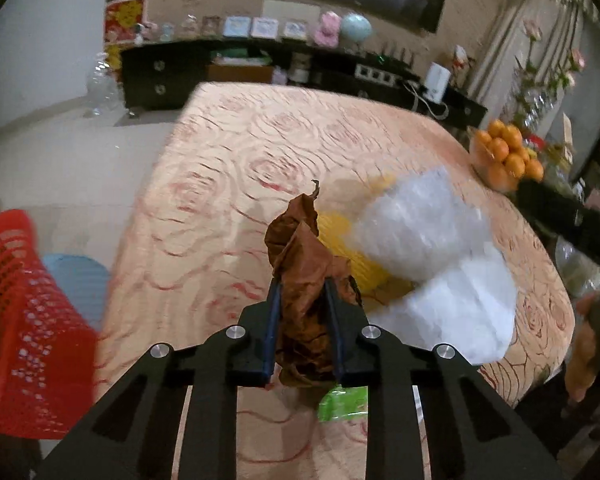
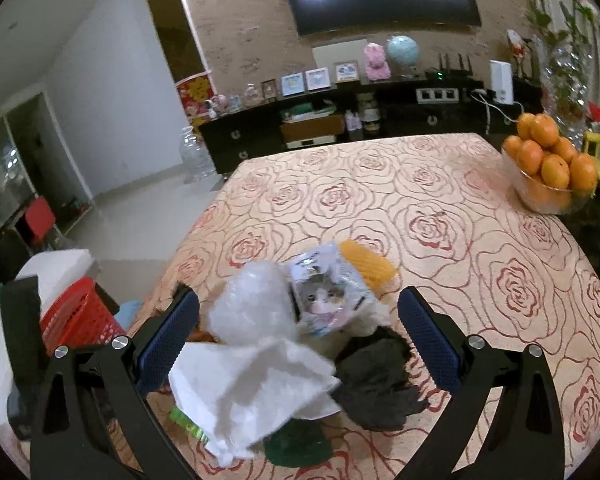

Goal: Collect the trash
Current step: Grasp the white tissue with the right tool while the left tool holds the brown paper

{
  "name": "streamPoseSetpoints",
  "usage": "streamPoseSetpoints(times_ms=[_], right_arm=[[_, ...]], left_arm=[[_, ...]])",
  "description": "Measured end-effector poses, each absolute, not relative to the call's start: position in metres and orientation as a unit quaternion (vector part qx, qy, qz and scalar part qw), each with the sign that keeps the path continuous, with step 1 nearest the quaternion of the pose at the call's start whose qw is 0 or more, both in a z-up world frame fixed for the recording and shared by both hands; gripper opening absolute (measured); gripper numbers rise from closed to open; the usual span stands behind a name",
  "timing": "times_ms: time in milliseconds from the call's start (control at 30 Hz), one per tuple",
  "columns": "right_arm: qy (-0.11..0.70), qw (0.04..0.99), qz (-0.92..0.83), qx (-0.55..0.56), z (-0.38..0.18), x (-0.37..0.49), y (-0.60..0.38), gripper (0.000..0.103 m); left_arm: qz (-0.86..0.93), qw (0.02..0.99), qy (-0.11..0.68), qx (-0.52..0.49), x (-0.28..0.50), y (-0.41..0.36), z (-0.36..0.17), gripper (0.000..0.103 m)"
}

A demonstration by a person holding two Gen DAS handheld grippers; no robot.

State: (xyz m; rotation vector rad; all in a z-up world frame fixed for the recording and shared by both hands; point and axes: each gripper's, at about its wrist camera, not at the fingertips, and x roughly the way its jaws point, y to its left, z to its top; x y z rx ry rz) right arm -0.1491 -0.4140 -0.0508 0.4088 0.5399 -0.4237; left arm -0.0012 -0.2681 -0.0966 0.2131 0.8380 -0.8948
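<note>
My left gripper (image 1: 302,284) is shut on a crumpled brown paper scrap (image 1: 300,248), which sticks up between the blue pads above the rose-patterned table (image 1: 240,152). To its right lie a yellow foam net (image 1: 352,256), clear plastic wrap (image 1: 416,224) and a white paper sheet (image 1: 460,312). My right gripper (image 2: 299,296) stands open over the trash pile. Between and below its fingers are the white paper (image 2: 252,392), clear wrap (image 2: 252,308), a cat-printed packet (image 2: 324,300), a black crumpled bag (image 2: 376,388) and the yellow net (image 2: 368,266).
A red mesh basket (image 1: 24,320) stands off the table's left edge, also in the right wrist view (image 2: 80,316). A glass bowl of oranges (image 2: 548,172) sits at the table's far right. A green wrapper (image 1: 342,402) lies under the left gripper. A dark cabinet (image 2: 340,128) lines the far wall.
</note>
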Motion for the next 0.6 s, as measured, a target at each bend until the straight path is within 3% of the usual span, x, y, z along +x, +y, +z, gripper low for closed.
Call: streamPoseSetpoints(times_ms=[500, 600], right_arm=[[0.303, 0.925, -0.164, 0.163, -0.083, -0.160, -0.353, 0.097], [0.316, 0.923, -0.167, 0.145, -0.091, -0.160, -0.342, 0.092]], left_arm=[[-0.357, 0.865, 0.348, 0.063, 0.013, -0.195, -0.059, 0.020], [-0.355, 0.865, 0.349, 0.060, 0.011, -0.189, -0.060, 0.020]])
